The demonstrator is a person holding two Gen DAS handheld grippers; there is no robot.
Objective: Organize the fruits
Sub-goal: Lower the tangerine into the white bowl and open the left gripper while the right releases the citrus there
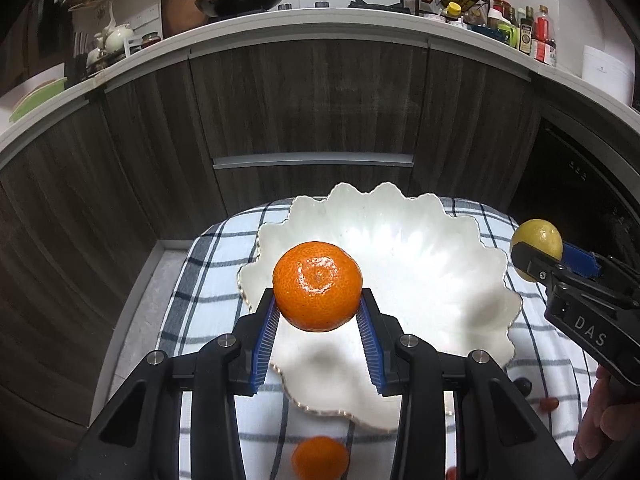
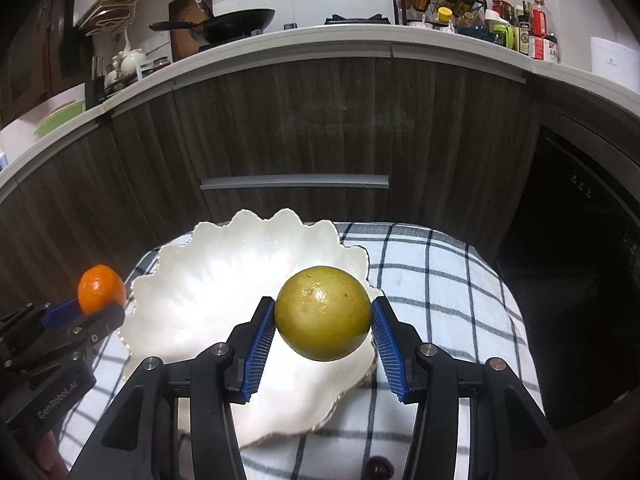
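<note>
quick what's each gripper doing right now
left gripper: closed on the orange
right gripper: closed on the yellow-green fruit

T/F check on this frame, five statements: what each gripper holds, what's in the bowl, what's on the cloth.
1. The left gripper holds an orange. True.
2. The right gripper is empty. False: it is shut on a yellow-green fruit.
3. The bowl already holds fruit. False: no fruit lies in the part that shows; both fruits are held above it.
4. A second orange lies on the checked cloth, nearer the camera than the bowl. True.
5. The bowl has a smooth round rim. False: the rim is scalloped.
</note>
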